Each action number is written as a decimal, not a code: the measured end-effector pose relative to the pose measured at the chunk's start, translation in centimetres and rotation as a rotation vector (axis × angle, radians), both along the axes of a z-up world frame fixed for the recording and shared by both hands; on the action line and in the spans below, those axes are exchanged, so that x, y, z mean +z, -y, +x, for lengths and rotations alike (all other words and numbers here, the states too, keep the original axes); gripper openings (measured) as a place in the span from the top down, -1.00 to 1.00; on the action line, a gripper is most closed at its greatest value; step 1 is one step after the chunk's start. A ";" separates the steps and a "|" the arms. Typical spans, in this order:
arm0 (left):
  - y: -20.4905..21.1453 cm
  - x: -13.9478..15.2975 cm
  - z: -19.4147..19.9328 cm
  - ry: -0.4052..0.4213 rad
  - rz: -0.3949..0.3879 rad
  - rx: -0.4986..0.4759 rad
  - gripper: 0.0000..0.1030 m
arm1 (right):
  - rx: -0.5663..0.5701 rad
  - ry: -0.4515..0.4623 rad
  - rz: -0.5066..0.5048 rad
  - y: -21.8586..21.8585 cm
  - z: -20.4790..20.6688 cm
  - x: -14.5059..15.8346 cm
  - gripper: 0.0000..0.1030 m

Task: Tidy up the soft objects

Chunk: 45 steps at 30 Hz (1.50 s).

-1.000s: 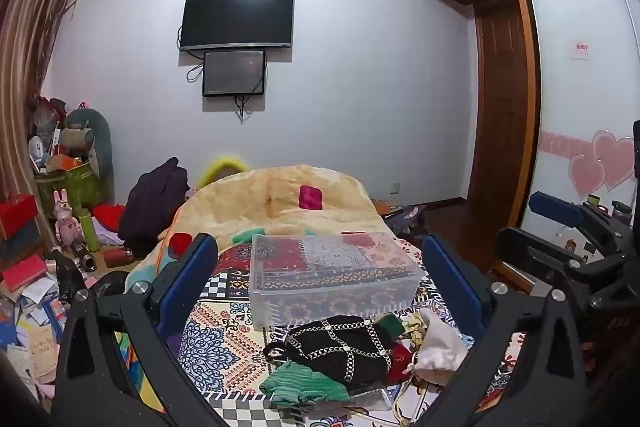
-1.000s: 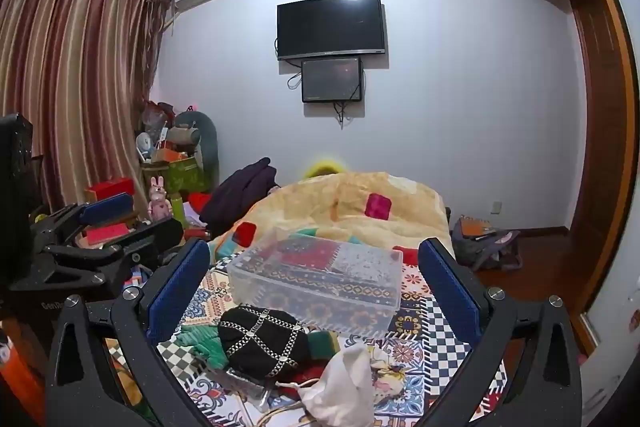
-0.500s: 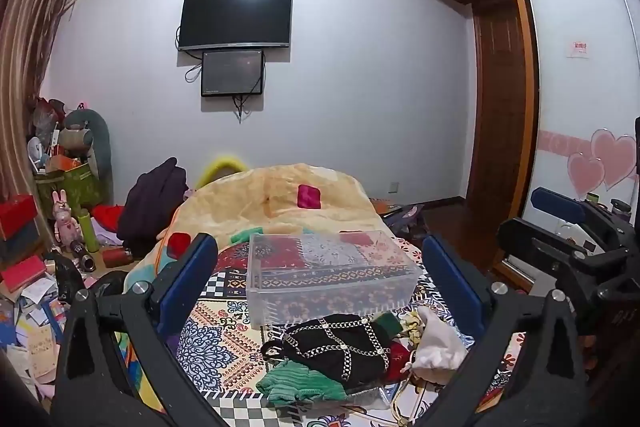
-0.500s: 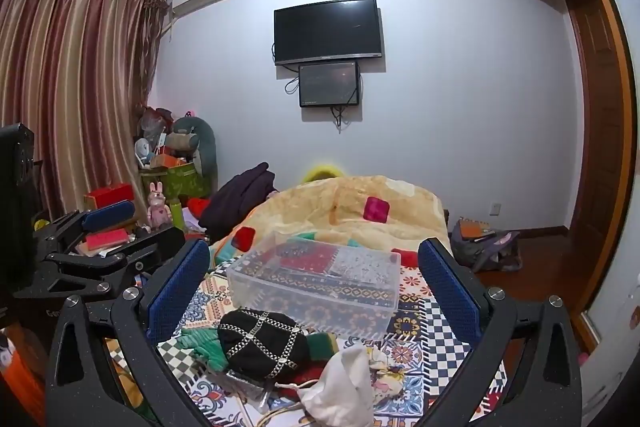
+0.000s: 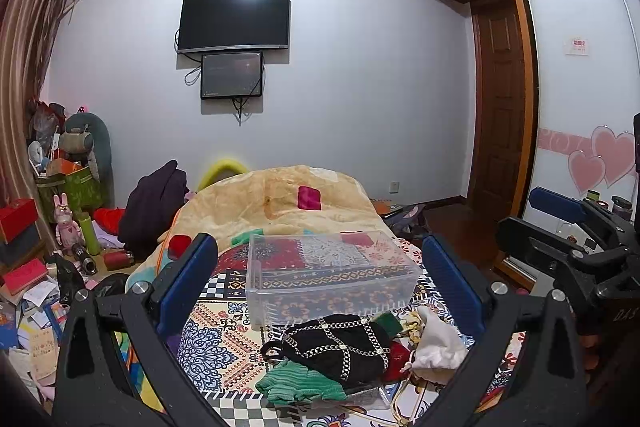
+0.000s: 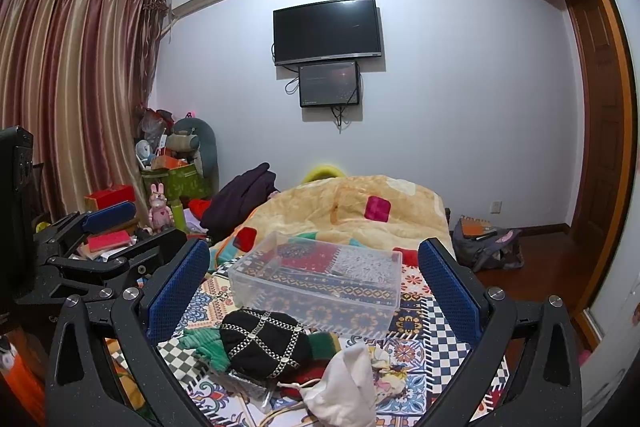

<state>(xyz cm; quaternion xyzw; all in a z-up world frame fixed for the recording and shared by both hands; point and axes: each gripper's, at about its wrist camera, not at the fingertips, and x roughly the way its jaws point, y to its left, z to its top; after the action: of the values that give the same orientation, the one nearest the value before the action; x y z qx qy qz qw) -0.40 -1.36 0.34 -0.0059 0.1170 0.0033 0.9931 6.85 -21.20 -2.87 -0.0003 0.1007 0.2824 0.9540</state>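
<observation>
Your left gripper (image 5: pixel 320 279) and right gripper (image 6: pixel 314 277) are both spread wide, holding nothing. The clothes pile (image 5: pixel 340 351) lies on the bed (image 5: pixel 216 339), just before the clear bin (image 5: pixel 332 275).

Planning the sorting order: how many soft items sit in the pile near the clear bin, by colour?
Black chain-patterned fabric pouch: 1
Green knitted cloth: 1
White drawstring cloth bag: 1
Red fabric piece: 1
Total visible: 4
</observation>
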 end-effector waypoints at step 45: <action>0.0 -0.3 -0.3 0.009 -0.004 0.006 -1.00 | 0.011 -0.004 0.030 0.5 0.0 0.0 -1.00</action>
<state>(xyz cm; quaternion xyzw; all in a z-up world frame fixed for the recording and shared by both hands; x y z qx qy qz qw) -0.65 -1.39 0.03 -0.0082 0.1124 0.0060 0.9936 6.82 -21.67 -2.86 0.0139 0.0984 0.2891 0.9521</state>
